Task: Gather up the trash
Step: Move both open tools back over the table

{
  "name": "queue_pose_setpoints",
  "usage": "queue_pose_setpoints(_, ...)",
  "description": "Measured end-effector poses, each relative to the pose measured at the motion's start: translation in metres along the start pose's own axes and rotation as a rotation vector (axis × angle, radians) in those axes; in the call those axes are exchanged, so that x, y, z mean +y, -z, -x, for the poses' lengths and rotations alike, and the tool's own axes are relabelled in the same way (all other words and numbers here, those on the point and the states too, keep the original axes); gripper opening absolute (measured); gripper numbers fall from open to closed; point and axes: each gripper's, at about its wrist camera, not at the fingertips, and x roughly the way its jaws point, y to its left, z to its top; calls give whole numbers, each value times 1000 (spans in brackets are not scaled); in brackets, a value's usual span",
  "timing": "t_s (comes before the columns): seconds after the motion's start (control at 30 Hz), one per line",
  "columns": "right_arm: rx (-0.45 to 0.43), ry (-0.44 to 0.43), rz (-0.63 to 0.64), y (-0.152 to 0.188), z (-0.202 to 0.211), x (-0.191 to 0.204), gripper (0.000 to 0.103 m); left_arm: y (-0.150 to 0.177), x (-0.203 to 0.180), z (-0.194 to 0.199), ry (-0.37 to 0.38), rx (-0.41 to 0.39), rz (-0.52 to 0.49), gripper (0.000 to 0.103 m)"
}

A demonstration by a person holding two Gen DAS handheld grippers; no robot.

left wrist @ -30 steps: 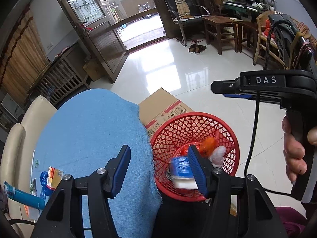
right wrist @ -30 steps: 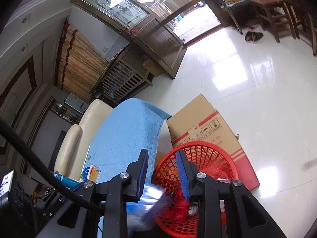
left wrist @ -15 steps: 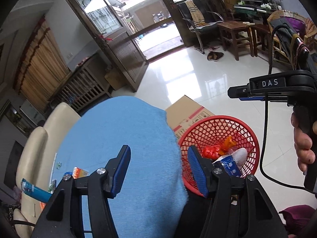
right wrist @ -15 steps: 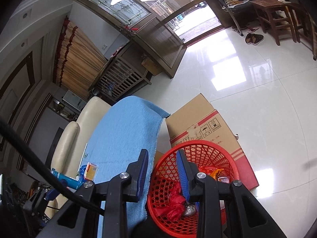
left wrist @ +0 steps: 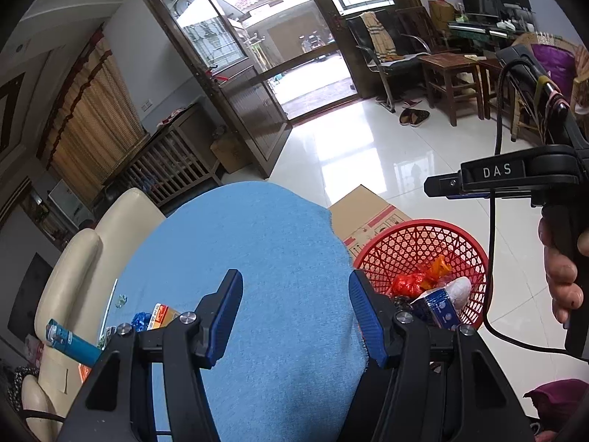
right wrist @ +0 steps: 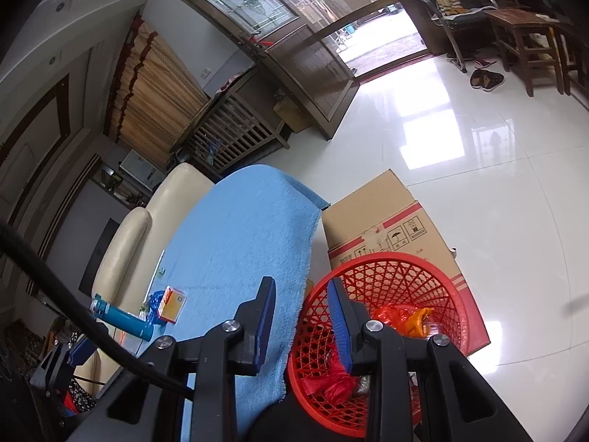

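Note:
A red mesh basket (left wrist: 475,258) stands on the floor beside the table with the blue cloth (left wrist: 250,243). It holds red and orange wrappers (left wrist: 423,276) and a blue-and-white package (left wrist: 441,305). My left gripper (left wrist: 294,313) is open and empty above the cloth's right edge. My right gripper (right wrist: 302,316) is open and empty over the basket's (right wrist: 434,272) left rim; it also shows in the left wrist view (left wrist: 515,180). On the cloth's left lie a small orange box (right wrist: 173,304), a blue crumpled wrapper (right wrist: 156,305) and a teal tube (right wrist: 121,318).
A cardboard box (right wrist: 386,213) lies on the shiny tile floor behind the basket. A cream sofa (left wrist: 84,258) runs along the table's left side. Wooden chairs and a stool (left wrist: 449,73) stand at the far right by the glass door.
A blue-and-white package left the left gripper and now lies in the basket. The left gripper moved left over the cloth. The blurred item under the right gripper is gone; both are empty.

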Motion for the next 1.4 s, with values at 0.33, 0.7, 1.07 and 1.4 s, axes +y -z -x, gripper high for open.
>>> queue_pose_setpoints(0.33,31,8,38,8,-10,19,33,17,24,-3,-11,13,70,61)
queue_pose_setpoints(0.7,120,7,101,21,-33,55,33,106,123,-26,-120,158,339,64)
queue_pose_setpoints(1.07,258,-1,333,61,-102,164,62,235,231,-22,-267,282,670,64)
queue_pose_setpoints(1.4,412,-27,459,94,-214,286,62,303,271,-21,-334,335,783,64)
